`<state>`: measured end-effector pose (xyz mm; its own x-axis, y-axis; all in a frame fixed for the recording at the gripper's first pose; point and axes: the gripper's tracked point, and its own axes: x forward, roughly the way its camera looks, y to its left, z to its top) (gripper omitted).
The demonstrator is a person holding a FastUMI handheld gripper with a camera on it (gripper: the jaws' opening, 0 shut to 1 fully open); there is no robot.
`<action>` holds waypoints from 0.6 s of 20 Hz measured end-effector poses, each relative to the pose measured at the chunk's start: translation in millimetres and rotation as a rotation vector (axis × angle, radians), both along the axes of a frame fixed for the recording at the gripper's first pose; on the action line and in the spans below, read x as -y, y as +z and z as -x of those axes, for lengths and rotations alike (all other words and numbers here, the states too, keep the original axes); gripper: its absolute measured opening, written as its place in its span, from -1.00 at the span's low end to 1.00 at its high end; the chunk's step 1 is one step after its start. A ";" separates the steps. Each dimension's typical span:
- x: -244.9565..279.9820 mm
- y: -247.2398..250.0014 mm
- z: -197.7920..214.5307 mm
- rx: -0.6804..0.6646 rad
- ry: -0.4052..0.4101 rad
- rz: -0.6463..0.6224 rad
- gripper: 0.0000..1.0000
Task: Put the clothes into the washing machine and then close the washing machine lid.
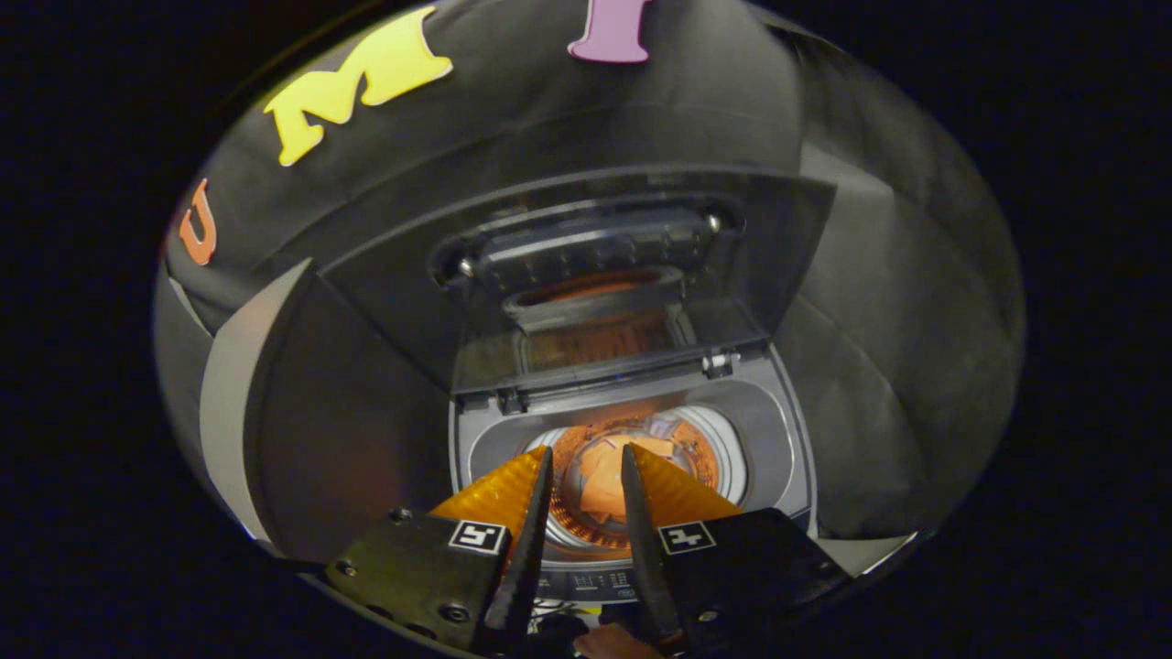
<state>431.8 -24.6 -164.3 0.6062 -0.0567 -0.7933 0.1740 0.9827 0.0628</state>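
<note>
Gripper (586, 476): fingers apart, nothing held, lower centre.
Washing machine (778, 458): lid (604, 293) raised, upper centre.
Clothes (600, 485): orange, in drum.
Panel writing: illegible.

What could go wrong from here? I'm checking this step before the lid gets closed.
1. The lid stands raised behind the drum; pushed carelessly, it might drop hard onto the gripper, whose open fingers hang above the opening.
2. The orange cloth lies inside the drum; if any of it rides up over the rim, the lid could trap it.
3. A hand sits near the control panel and might bump it.
</note>
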 end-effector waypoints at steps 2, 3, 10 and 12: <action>-5.2 38.9 -8.0 0.097 0.031 0.023 -0.05; -6.5 63.0 -14.9 0.146 0.043 0.029 -0.06; 0.4 144.9 -76.8 0.323 0.091 0.097 0.23; 3.3 147.0 -95.5 0.329 0.102 0.117 0.23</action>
